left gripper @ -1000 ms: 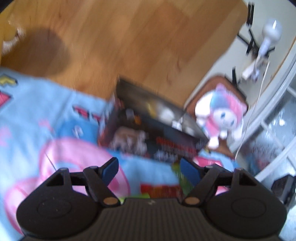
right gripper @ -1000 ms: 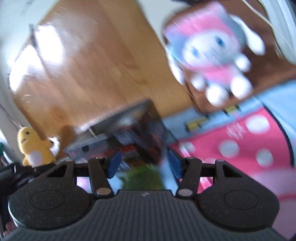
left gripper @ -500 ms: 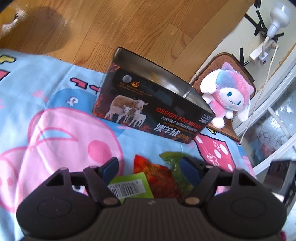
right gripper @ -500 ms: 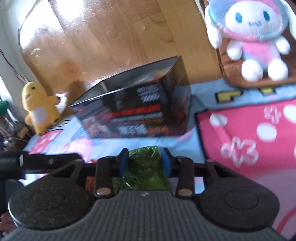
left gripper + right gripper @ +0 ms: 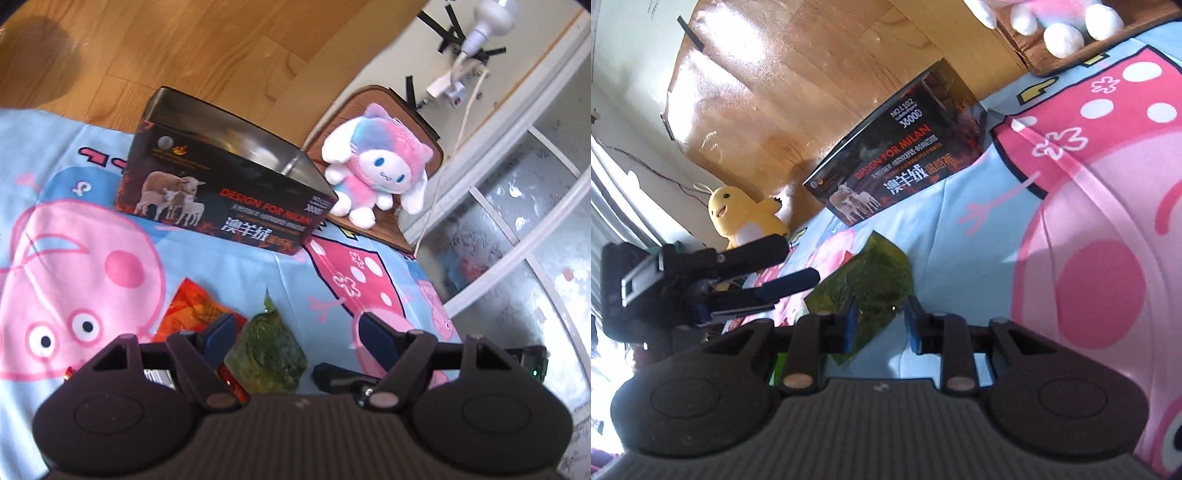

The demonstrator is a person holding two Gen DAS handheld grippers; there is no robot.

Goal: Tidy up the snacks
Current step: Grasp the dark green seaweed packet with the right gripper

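A green snack packet (image 5: 269,350) lies on the cartoon blanket (image 5: 92,258) between my left gripper's (image 5: 297,330) open fingers; a red snack packet (image 5: 192,312) lies just left of it. An open black box (image 5: 221,192) with sheep pictures stands beyond them. In the right wrist view my right gripper (image 5: 881,323) is part open around the near corner of the green packet (image 5: 868,284), jaws apart from it. The left gripper (image 5: 783,266) shows there at the left, open over the packet. The black box (image 5: 901,162) stands farther back.
A pink and white plush (image 5: 376,170) sits on a brown mat (image 5: 391,107) at the blanket's far right. A yellow plush (image 5: 742,218) sits left of the box. Wood floor (image 5: 184,48) lies beyond the blanket. A window frame (image 5: 517,240) stands at the right.
Both grippers have come down toward the snack packets. The right jaws, which were close around the green packet, have opened a little. The left gripper stays open.
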